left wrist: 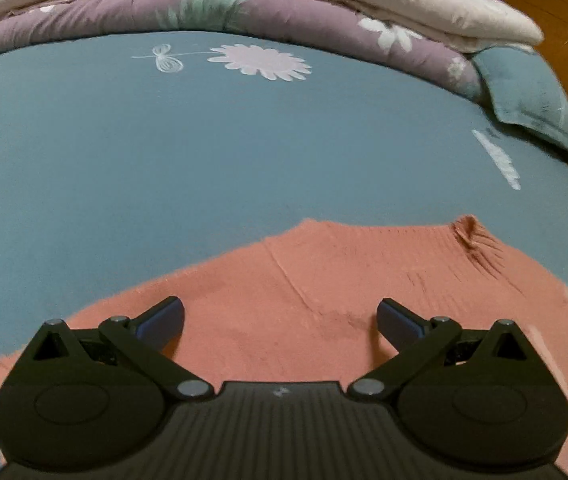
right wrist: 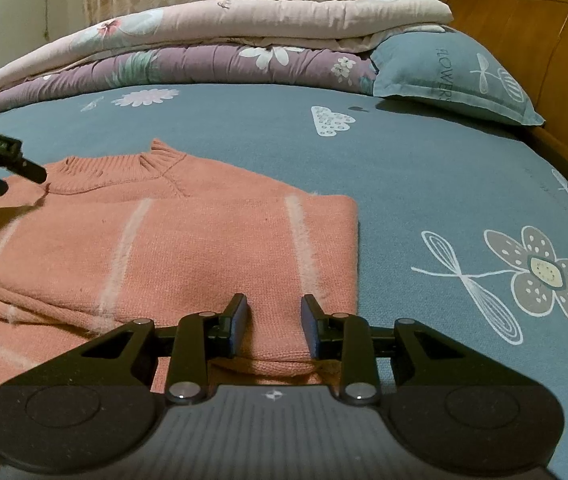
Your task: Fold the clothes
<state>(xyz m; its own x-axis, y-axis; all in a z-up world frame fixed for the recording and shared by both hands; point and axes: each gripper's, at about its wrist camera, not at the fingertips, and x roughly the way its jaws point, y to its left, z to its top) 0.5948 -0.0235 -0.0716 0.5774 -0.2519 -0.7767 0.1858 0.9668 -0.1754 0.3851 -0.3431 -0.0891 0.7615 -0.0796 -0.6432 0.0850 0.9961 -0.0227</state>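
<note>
Blue floral bedsheet [right wrist: 424,184] carried a pillow [right wrist: 444,76] printed "FLOWER". The pink sweater [right wrist: 188,248] lay partly folded upon it. Left gripper [left wrist: 280,320] was spread wide; right gripper [right wrist: 274,326], its 2 fingers apart, straddled the hem.

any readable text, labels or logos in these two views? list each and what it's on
"FLOWER" – printed sideways on the blue pillow at the head of the bed; the last letter sits at the seam.
Small white mark on the right gripper body: a symbol, not letters.
Same mark on the left gripper body: too blurred to read.
Nothing readable on the pink sweater.
</note>
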